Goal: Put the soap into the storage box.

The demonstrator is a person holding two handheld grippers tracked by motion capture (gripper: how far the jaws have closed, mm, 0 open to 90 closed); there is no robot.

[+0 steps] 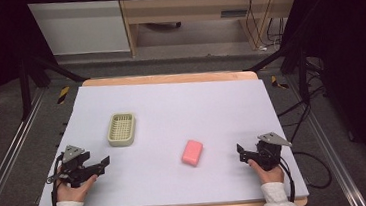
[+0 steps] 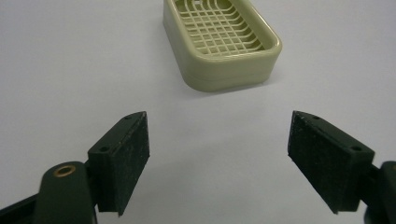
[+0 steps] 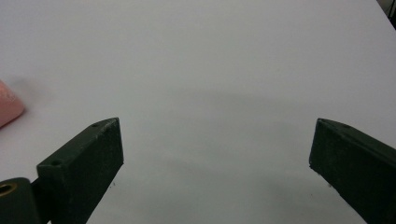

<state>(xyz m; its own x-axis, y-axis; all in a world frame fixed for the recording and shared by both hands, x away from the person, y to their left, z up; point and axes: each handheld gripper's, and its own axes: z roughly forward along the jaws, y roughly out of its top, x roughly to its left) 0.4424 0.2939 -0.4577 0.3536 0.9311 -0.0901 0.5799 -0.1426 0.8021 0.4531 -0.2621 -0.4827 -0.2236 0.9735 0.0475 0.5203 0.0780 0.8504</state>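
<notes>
The left gripper (image 1: 105,163) rests near the front left corner of the pale lavender surface (image 1: 171,104), its jaws spread wide with nothing between them; in the left gripper view the same gripper (image 2: 218,161) points at bare covering with the soap dish (image 2: 223,41) just ahead and apart from the pads. From above, that one soap dish (image 1: 121,129), pale green with a grid floor, sits left of centre, well clear of the left and far edges. One pink soap bar (image 1: 192,152) lies right of centre, nearer the front edge, well apart from the dish, with open covering on every side. The right gripper (image 1: 241,154) sits near the front right, to the right of the bar without touching it, jaws likewise spread and empty; in the right gripper view this gripper (image 3: 216,154) looks across blank covering, with a corner of the bar (image 3: 8,108) at the left border. A wooden rim shows along the surface's far and front edges. Two grippers, one dish, one bar; no writing is legible on any of them.
</notes>
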